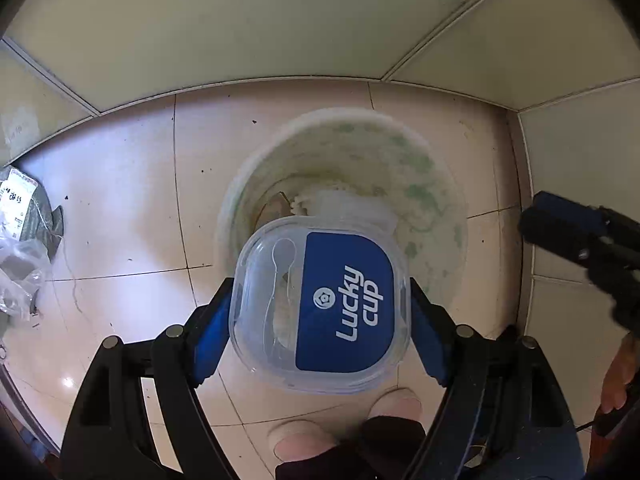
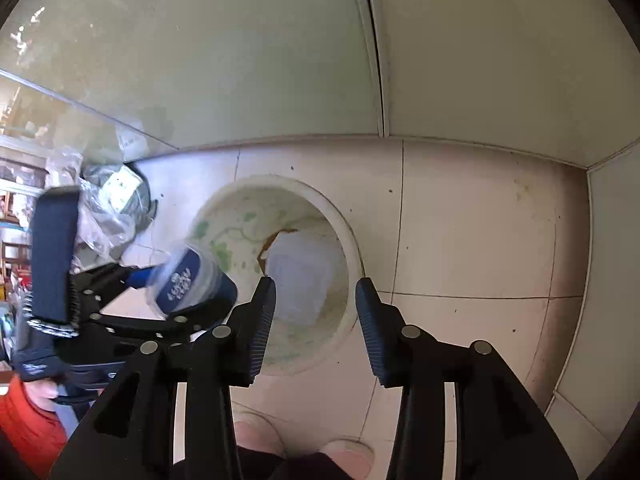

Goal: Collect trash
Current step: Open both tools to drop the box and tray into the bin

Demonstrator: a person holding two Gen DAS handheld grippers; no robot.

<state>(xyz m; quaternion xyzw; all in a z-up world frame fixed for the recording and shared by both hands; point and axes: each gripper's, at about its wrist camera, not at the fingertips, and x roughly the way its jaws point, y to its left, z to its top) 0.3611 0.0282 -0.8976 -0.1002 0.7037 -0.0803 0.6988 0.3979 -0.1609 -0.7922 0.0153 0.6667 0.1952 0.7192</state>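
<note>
My left gripper (image 1: 320,308) is shut on a clear plastic container with a blue "Lucky cup" label (image 1: 320,304) and holds it over the near rim of a stained white bucket (image 1: 440,184) on the floor. A clear plastic box (image 2: 300,276) and a brown scrap lie inside the bucket (image 2: 340,216). My right gripper (image 2: 316,312) is open and empty, above the bucket's near side. The left gripper with the container (image 2: 188,284) shows at the left of the right wrist view. The right gripper (image 1: 560,232) shows at the right edge of the left wrist view.
The bucket stands in a corner of pale wall panels (image 1: 240,20) on a beige tiled floor (image 1: 120,200). A pile of plastic bags and wrappers (image 1: 24,232) lies on the floor to the left; it also shows in the right wrist view (image 2: 108,208). My feet (image 1: 304,440) are below.
</note>
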